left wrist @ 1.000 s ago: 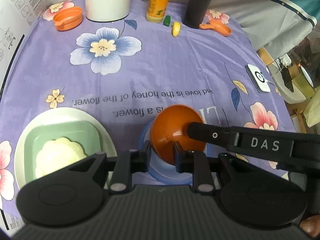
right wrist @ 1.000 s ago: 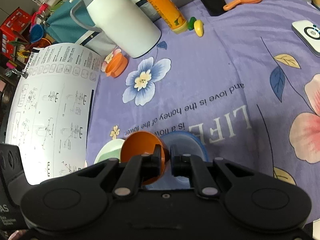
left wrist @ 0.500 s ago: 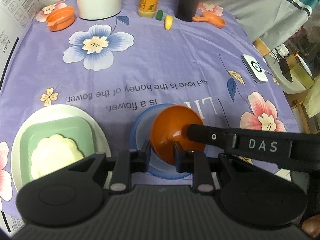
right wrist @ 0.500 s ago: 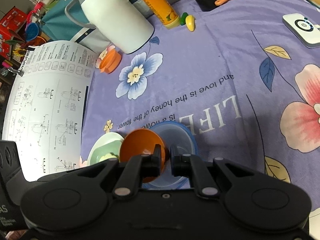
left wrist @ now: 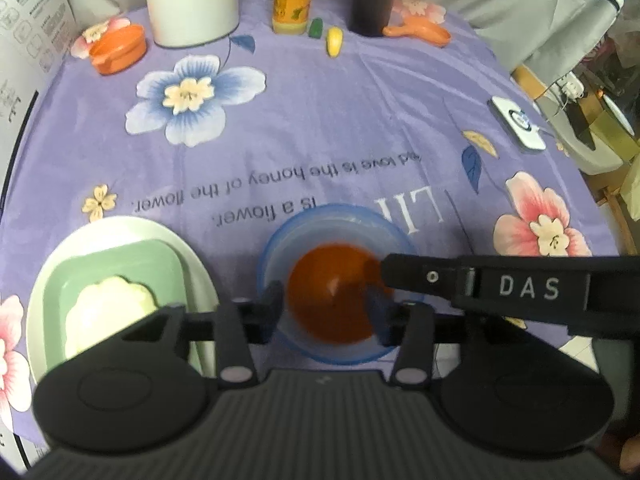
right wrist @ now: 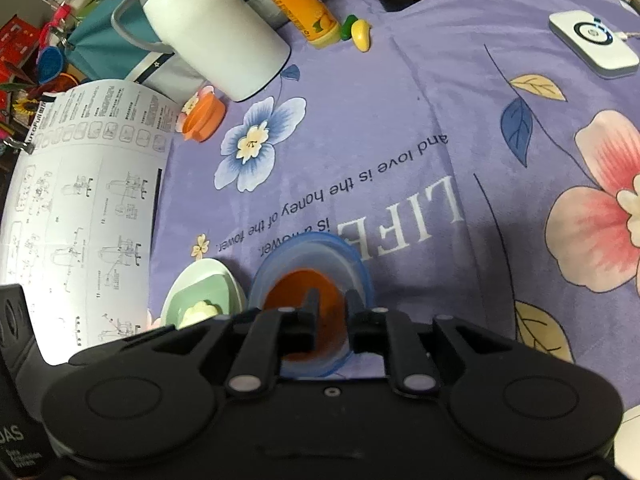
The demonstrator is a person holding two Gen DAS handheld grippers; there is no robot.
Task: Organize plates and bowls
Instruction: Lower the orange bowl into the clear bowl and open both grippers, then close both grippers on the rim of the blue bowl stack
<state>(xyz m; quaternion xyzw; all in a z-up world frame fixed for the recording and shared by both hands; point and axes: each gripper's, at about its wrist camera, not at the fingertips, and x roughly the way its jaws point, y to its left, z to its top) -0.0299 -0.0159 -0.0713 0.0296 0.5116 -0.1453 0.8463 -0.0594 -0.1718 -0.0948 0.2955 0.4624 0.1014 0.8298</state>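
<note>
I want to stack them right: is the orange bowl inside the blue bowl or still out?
Inside. The orange bowl sits within the blue bowl, whose rim rings it in both views.

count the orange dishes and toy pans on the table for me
3: an orange bowl nested in the blue bowl near the grippers, a small orange pot beside the white jug, and an orange toy pan at the far edge. Others may be hidden.

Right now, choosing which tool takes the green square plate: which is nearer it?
Left. The left tool straddles the orange bowl just right of the green square plate; the right tool reaches that bowl's far side, farther from the plate.
</note>
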